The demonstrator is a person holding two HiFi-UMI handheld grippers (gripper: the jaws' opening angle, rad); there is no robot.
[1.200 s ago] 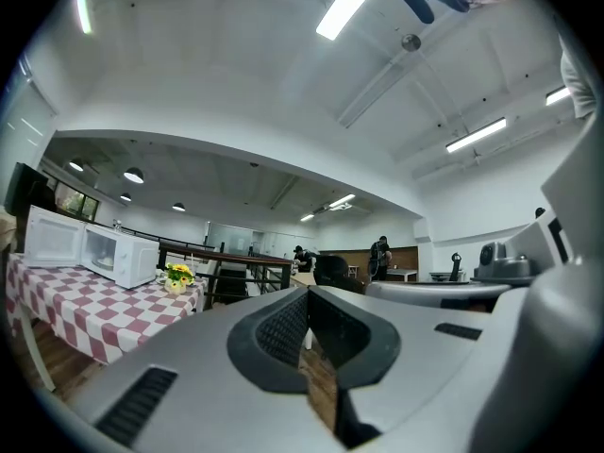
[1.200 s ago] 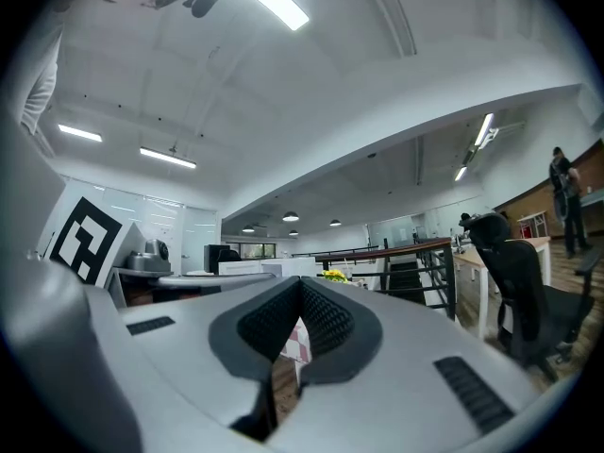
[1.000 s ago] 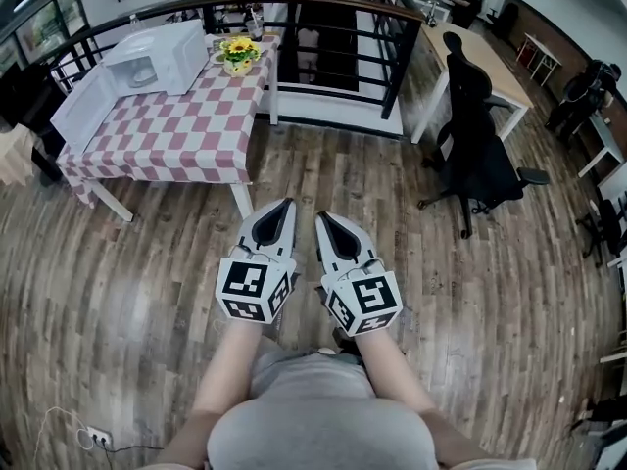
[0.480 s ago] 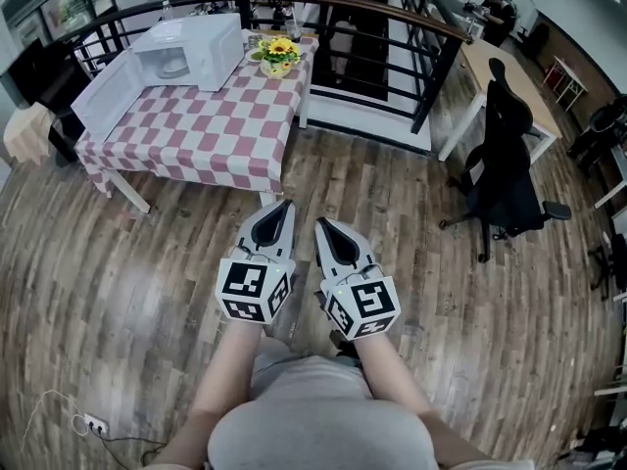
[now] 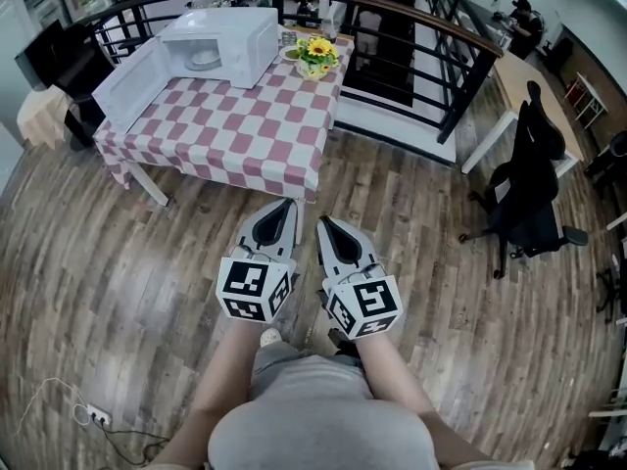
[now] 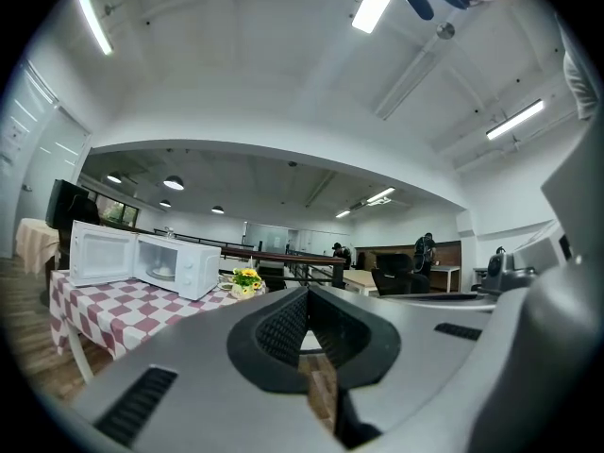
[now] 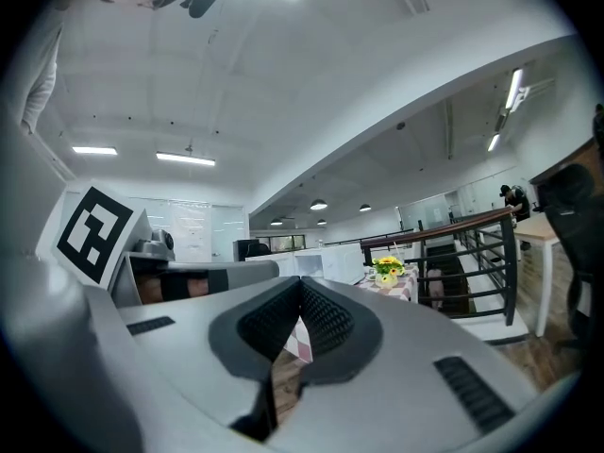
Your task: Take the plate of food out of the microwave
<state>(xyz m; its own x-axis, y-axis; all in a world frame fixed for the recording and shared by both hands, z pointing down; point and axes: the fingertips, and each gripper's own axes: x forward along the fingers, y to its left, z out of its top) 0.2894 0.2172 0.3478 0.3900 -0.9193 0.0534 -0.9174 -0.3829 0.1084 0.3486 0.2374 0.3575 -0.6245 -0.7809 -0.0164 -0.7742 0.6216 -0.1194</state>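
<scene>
The red-and-white checked table (image 5: 245,130) draws nearer. At its far edge the open white microwave (image 5: 223,25) shows a pale plate (image 5: 204,59) inside. Left gripper (image 5: 285,204) and right gripper (image 5: 322,220) both clenched, empty.

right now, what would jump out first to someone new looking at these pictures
The white microwave, standing open with a plate inside, sits on the red-and-white checked table at upper left, yellow flowers beside it. Nearer, the left claw and right claw hang shut and empty, side by side over the wood floor.
</scene>
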